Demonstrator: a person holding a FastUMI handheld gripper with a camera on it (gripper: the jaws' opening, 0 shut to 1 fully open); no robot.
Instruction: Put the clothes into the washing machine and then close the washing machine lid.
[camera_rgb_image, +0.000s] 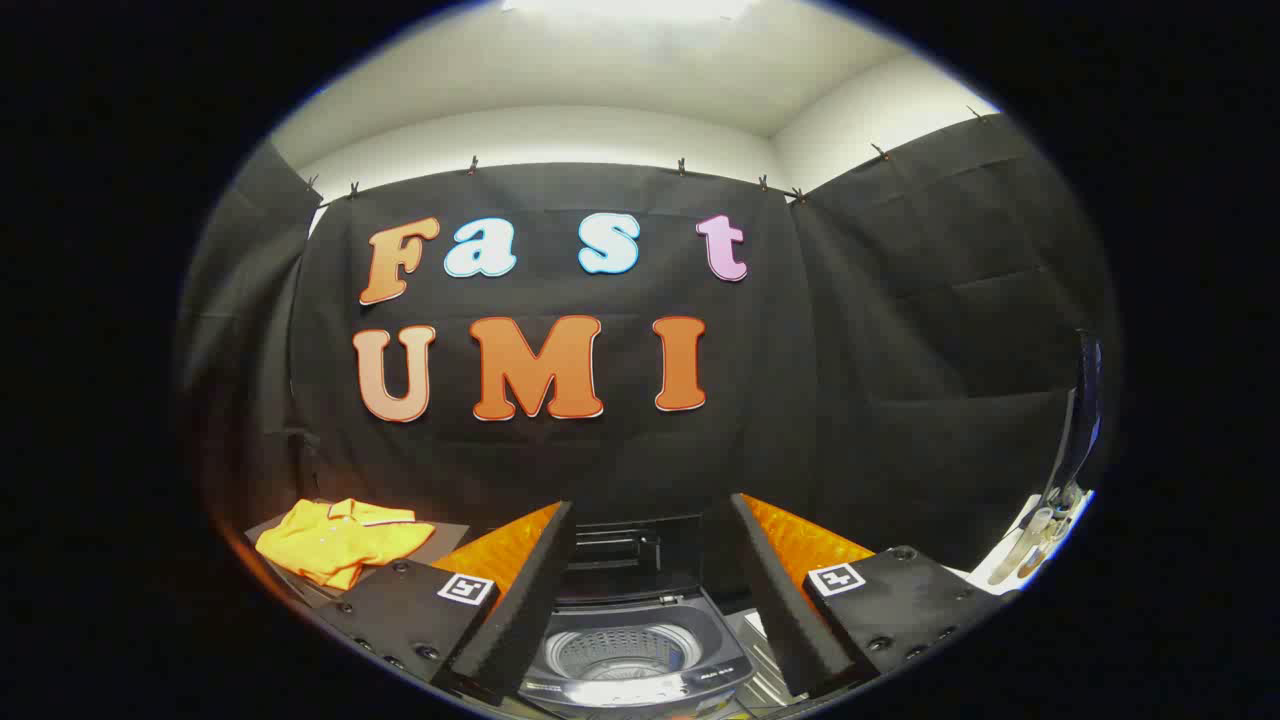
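The gripper (650, 560) has its two fingers spread wide apart, with nothing held between them. Each finger carries a ridged pad (520, 590) on its inner face, and a small square marker (466, 589) sits on the body behind each finger.

In the gap between the fingers, below them, stands a small top-loading washing machine (640, 655). Its lid (615, 548) stands raised at the back, and the perforated drum (622, 652) shows open and bare inside. A control strip runs along the machine's front edge; its markings are too small to make out.

Off to the left, beyond the left finger, a folded yellow polo shirt (335, 540) with a thin dark trim on the collar lies on a dark mat (440, 535), well apart from the machine.

To the far right, past the right finger, some pale objects (1035, 545) rest on a white surface, too blurred to tell what they are.
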